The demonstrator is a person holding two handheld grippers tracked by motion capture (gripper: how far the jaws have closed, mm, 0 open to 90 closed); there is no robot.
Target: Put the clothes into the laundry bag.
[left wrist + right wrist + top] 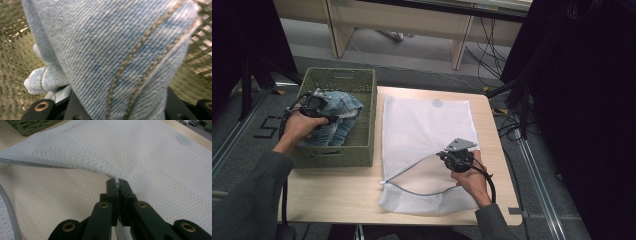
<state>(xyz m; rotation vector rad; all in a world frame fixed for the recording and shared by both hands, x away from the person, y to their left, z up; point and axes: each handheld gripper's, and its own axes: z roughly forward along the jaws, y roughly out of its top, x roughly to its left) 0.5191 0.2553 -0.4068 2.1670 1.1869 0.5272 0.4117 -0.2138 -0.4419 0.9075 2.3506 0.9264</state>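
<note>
jeans (338,116): in basket (362,150), clamped in left gripper (318,106); mesh bag (422,130): on table (337,190), upper flap pinched by right gripper (117,185); advice: lift flap high, carry jeans clear of basket rim into mouth

From my high view the pale wooden table (337,192) is evenly lit from above, and both side edges fall into black. My left gripper view is soft, pale blue denim cloth (120,55) too close to focus. White mesh laundry bag (155,152) looks sharp, slightly overexposed.
</note>
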